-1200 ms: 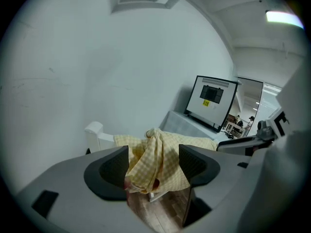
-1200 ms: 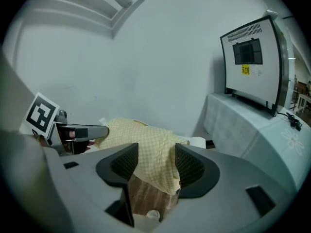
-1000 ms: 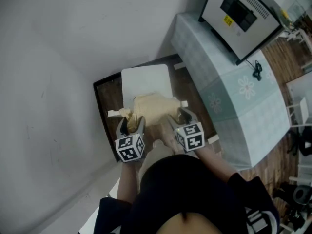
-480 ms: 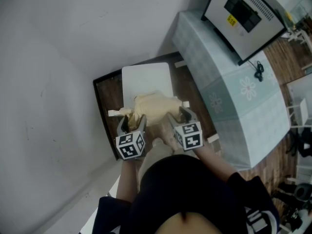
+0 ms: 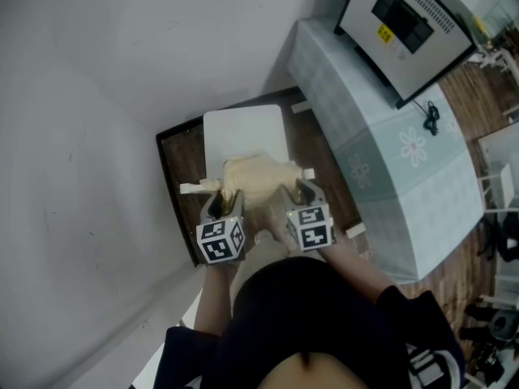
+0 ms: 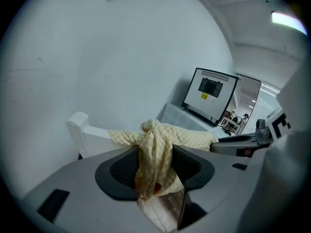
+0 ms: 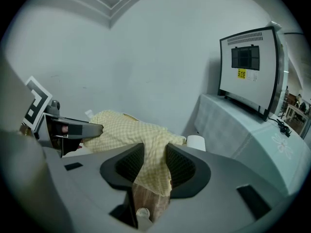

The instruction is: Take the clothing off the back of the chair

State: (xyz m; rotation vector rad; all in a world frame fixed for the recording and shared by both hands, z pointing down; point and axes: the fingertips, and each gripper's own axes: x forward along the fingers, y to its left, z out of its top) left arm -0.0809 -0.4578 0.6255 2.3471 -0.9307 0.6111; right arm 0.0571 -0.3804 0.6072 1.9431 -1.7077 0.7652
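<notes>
Pinching a gathered fold of soft yellow checked clothing (image 5: 253,177), the left claw (image 6: 154,166) is just closing on it. The clothing is lying crumpled over the back of the white chair (image 5: 243,132). The right claw (image 7: 151,166) is likewise closing on another fold. A cloth-covered surface (image 5: 389,168) is crowding the chair's right, carrying a boxy machine (image 5: 405,23), partly cut off.

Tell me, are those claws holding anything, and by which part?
Both have just closed on the cloth on the chair: left claw pinching a fold near its left end, right claw near its right end.
</notes>
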